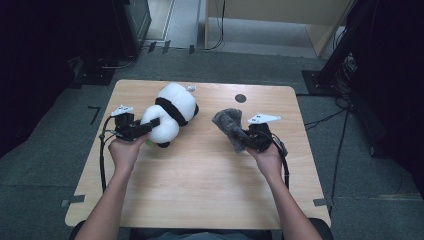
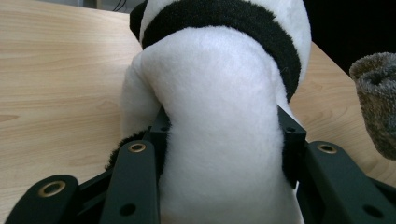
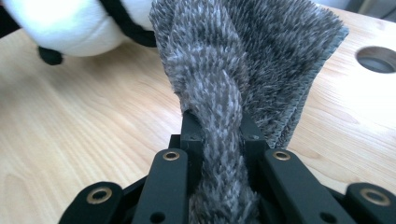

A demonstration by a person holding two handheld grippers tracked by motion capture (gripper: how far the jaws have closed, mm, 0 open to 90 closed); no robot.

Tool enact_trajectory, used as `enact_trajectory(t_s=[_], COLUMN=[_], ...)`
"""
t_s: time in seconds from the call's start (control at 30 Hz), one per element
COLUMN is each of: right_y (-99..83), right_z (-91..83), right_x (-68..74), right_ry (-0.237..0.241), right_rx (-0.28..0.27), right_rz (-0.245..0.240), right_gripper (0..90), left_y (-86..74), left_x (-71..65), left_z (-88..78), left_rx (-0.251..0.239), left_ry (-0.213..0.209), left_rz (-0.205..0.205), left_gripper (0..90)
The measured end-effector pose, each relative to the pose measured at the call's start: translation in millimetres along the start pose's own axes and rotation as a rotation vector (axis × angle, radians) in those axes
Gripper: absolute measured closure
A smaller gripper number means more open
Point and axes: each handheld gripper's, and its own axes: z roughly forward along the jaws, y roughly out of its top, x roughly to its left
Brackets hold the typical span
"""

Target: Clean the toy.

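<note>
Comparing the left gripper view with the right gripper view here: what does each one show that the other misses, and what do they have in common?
Left gripper view alone: the left hand-held gripper squeezing the white body of the panda plush, and the black band across the plush's back.

Right gripper view alone: the right hand-held gripper pinching a bunched fold of the grey furry cloth, and a round hole in the table.

Both: the wooden table, plus a partial look at the other item, the cloth at the left gripper view's right edge and the plush at the right gripper view's top left.
</note>
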Motion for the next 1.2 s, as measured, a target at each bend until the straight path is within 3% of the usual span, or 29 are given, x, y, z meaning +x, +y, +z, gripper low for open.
enact_trajectory(t_s=[0.13,0.27,0.47,0.53,0.73,1.0,1.2], right_y=[-4.0,-14.0,-24.6,-26.3,-32.2,-37.7,-39.4], right_z=[-1.7,2.0,6.6,7.7,11.4,14.8,16.3], right_x=[-14.5,-29.6,-53.3,-56.9,-68.5,-78.6,-81.1], right_ry=[-0.039,-0.083,-0.135,-0.145,-0.175,-0.193,-0.195], right_rx=[0.0,0.006,0.024,0.03,0.036,-0.001,-0.008], right_rz=[0.032,0.05,0.113,0.118,0.128,0.137,0.139], right_gripper=[78.2,78.2,78.1,78.0,76.3,67.7,55.5], left_y=[-1.7,-4.0,-6.6,-6.8,-7.9,-9.4,-8.8], left_x=[7.6,14.4,27.0,30.4,31.5,33.8,34.4], left_z=[1.5,5.0,6.5,6.2,6.5,6.8,7.3], left_rx=[0.006,0.047,0.046,0.048,0.047,0.045,0.044], left_ry=[0.012,0.039,0.021,0.015,0.026,0.015,0.01], left_rz=[-0.02,0.004,-0.018,-0.009,0.067,0.111,0.104], left_gripper=[55.0,53.6,51.8,50.2,43.2,28.9,19.3])
